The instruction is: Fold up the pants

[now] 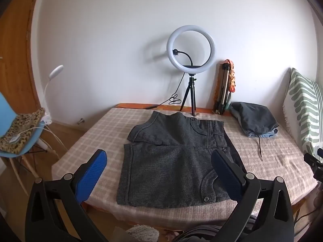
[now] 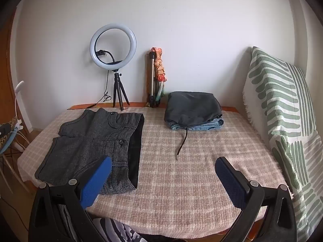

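Note:
Dark grey tweed shorts (image 1: 173,161) lie spread flat on the checked tablecloth (image 1: 101,129), waistband to the right, legs to the left. They also show in the right wrist view (image 2: 94,147) at the left of the table. My left gripper (image 1: 159,161) is open and empty, held above the near edge of the shorts. My right gripper (image 2: 163,168) is open and empty, over bare cloth to the right of the shorts. The right gripper's edge shows in the left wrist view (image 1: 315,164).
A stack of folded clothes (image 2: 191,109) with a loose drawstring (image 2: 182,141) sits at the back right. A ring light on a tripod (image 2: 113,46) and a folded tripod (image 2: 153,80) stand at the wall. A striped cushion (image 2: 282,109) lines the right; a blue chair (image 1: 22,133) stands left.

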A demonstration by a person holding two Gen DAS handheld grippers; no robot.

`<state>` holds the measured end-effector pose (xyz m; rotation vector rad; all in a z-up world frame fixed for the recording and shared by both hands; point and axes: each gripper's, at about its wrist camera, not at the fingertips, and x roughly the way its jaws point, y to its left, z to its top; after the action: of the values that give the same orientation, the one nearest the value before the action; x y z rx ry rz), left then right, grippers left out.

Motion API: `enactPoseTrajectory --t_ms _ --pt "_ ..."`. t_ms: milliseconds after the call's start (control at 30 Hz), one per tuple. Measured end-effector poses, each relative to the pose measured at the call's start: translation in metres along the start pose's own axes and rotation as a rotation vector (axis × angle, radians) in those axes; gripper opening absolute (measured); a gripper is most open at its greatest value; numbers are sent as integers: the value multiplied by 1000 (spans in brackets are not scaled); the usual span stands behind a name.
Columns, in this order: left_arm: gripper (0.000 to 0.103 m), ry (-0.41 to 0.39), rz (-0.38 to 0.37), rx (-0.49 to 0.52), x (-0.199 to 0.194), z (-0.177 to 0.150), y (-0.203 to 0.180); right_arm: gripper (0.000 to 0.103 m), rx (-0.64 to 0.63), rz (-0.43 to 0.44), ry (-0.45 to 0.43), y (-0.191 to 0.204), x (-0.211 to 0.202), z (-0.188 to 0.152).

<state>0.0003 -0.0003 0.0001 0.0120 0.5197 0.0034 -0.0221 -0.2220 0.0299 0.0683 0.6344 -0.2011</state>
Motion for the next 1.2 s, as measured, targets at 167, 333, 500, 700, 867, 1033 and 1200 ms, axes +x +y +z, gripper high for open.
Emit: enactPoseTrajectory --t_ms 167,333,500,700,867,1033,1200 --pt "103 -23 -1 1 -3 -6 -3 103 -2 -7 -5 1 -1 0" --pt "103 1 -19 -46 3 -7 13 103 -11 -11 -14 7 -2 -2" --pt "103 3 -4 -44 2 -5 9 103 -16 -11 5 9 0 -1" --pt "103 -5 -1 -40 1 -5 8 103 -14 -8 8 7 0 -1" --pt "103 -14 2 -39 -1 -4 7 103 -9 -5 10 6 0 -1" --pt "103 -18 4 -34 -3 -3 6 103 3 0 15 4 1 -2" --pt "103 -16 4 -34 -2 -4 4 103 6 3 16 2 0 -4"
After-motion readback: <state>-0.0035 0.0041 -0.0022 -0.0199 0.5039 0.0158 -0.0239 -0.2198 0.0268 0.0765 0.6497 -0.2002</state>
